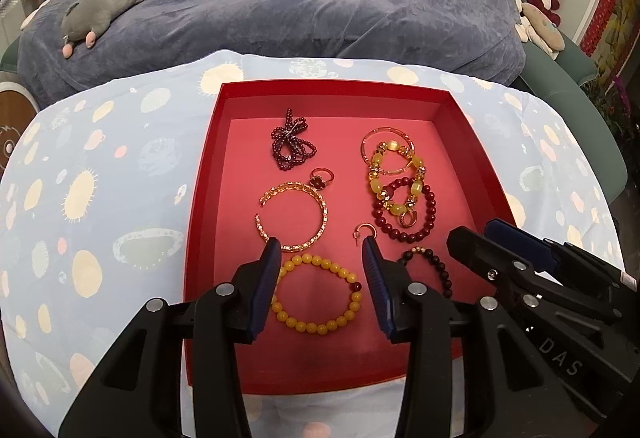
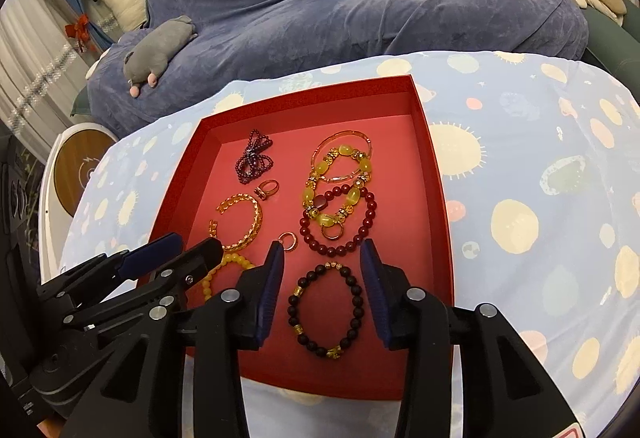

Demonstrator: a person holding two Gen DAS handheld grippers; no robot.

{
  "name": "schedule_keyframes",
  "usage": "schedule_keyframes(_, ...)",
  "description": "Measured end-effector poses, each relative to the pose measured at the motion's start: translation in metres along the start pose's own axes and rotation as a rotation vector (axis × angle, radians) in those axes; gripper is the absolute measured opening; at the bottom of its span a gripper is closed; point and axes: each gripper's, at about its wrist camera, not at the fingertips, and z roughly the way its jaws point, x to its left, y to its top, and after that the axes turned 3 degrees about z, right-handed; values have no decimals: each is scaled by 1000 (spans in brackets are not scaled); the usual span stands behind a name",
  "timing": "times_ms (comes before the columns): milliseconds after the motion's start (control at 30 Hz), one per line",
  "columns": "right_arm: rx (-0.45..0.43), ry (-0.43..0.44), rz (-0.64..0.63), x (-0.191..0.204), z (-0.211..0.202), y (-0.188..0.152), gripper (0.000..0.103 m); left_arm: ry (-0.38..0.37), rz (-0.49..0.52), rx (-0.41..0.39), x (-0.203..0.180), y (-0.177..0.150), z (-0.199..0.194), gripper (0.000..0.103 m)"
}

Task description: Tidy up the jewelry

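Patterned cloth covers the table under the red tray [image 1: 208,174]. Both grippers (left gripper [image 1: 322,250], right gripper [image 2: 322,252]) hang open, empty. Dark bracelet [image 2: 326,308] lies at tray's near edge: light, limp, slippery; pinch its beads.

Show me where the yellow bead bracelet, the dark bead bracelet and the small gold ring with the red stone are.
yellow bead bracelet [image 1: 320,327]: left wrist view, on its bottom beads.
dark bead bracelet [image 2: 357,292]: right wrist view, on its right-side beads.
gold ring [image 1: 321,177]: left wrist view, on its band and red stone.

Beaded bracelets [image 1: 316,294], bangles [image 1: 294,216], perhaps rings, lie in red tray [image 1: 476,158].
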Motion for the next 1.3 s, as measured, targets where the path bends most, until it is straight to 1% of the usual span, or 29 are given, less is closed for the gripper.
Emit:
schedule_keyframes(167,-28,-32,-22,8,-24,-12,44,5,-7,-16,-1,-8,-23,42)
schedule_keyframes(333,-55,-59,-29,12,-47,-29,49,27,-12,-32,-3,-23,-45,45)
schedule_keyframes(633,-66,-89,-38,17,-73,-61,50,56,-13,-46,-8,-51,-72,46)
schedule_keyframes(767,-66,-96,-39,19,-80,-74,50,60,-25,-44,-9,-63,-79,46)
schedule_keyframes(933,-73,-127,-59,21,-87,-88,50,80,-31,-42,-10,-78,-85,51)
schedule_keyframes(1100,-74,-145,-69,22,-92,-99,50,86,-29,-36,-11,-90,-90,52)
schedule_keyframes(1200,-75,-155,-73,22,-94,-105,50,97,-32,-34,-11,-95,-93,56)
schedule_keyframes(1300,-73,-158,-68,20,-97,-112,53,100,-40,-36,-10,-101,-95,58)
